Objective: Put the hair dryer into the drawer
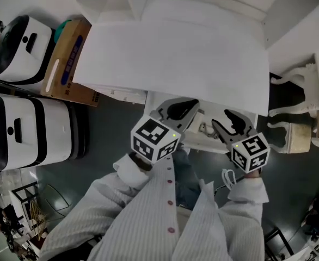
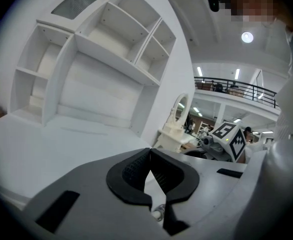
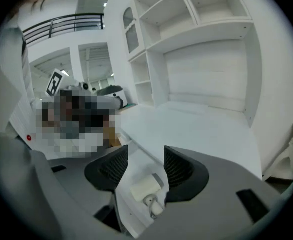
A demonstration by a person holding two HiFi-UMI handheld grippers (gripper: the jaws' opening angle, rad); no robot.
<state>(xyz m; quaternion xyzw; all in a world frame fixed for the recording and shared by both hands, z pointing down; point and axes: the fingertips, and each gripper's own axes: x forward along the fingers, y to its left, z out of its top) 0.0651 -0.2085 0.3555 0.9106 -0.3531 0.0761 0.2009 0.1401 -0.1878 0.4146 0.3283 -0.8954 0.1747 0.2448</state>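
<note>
The head camera looks almost straight down from above the person onto the white counter (image 1: 176, 53), with the left tool (image 1: 184, 110) and right tool (image 1: 233, 125) close beneath it at the counter's near edge. Each tool's camera sits low just behind its own jaws and looks up across that same counter to the shelves (image 2: 106, 44) at its back. The left tool's view also catches the right tool's marker cube (image 2: 230, 138) off to its right.

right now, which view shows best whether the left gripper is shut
The left gripper view: the left gripper has its jaw tips meeting, with nothing between them. The head view shows it only from above. The right gripper view catches just its marker cube.
</note>
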